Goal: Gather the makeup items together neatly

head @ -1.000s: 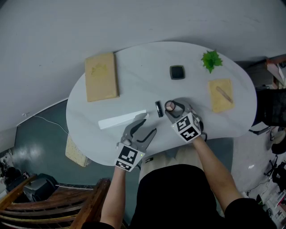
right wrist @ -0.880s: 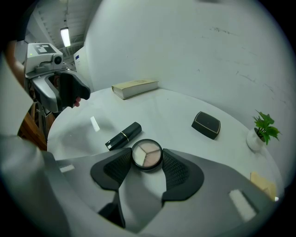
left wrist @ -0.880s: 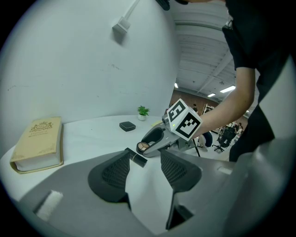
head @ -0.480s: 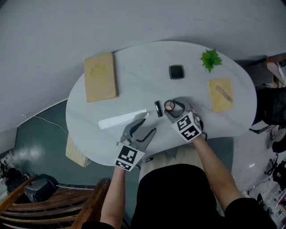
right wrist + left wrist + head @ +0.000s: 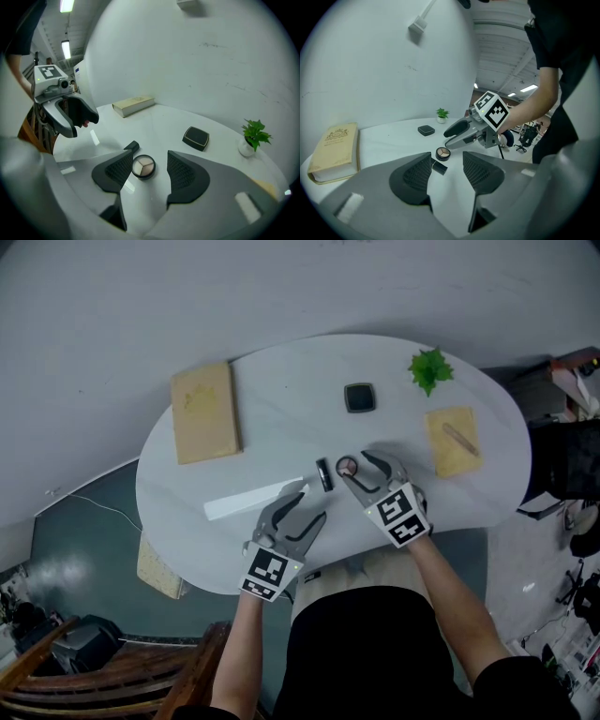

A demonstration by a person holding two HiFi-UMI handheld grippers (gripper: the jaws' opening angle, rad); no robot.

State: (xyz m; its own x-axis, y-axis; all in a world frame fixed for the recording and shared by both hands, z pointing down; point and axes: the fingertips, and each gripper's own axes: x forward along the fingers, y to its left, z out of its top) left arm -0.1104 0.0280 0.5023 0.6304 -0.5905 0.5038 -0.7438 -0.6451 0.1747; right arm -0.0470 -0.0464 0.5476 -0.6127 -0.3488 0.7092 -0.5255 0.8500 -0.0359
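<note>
A round eyeshadow pot (image 5: 347, 466) lies open-faced on the white table (image 5: 281, 381), with a short black tube (image 5: 324, 473) just left of it. In the right gripper view the pot (image 5: 143, 166) shows on the table below the open jaws of my right gripper (image 5: 151, 157), untouched, and the tube (image 5: 131, 146) pokes out past the left jaw. My right gripper (image 5: 359, 465) hovers over the pot. My left gripper (image 5: 309, 504) stands open and holds nothing, short of the tube (image 5: 439, 167) and pot (image 5: 442, 153). A black square compact (image 5: 359, 397) lies farther back.
A tan book (image 5: 202, 412) lies at the table's far left. A small potted plant (image 5: 429, 368) stands at the back right, and nearer lies a tan pad (image 5: 453, 440) with a stick-like tool on it. The person's body is at the near edge.
My right gripper has lifted off the table, leaving the round pot lying below its jaws. The left gripper has stayed where it was.
</note>
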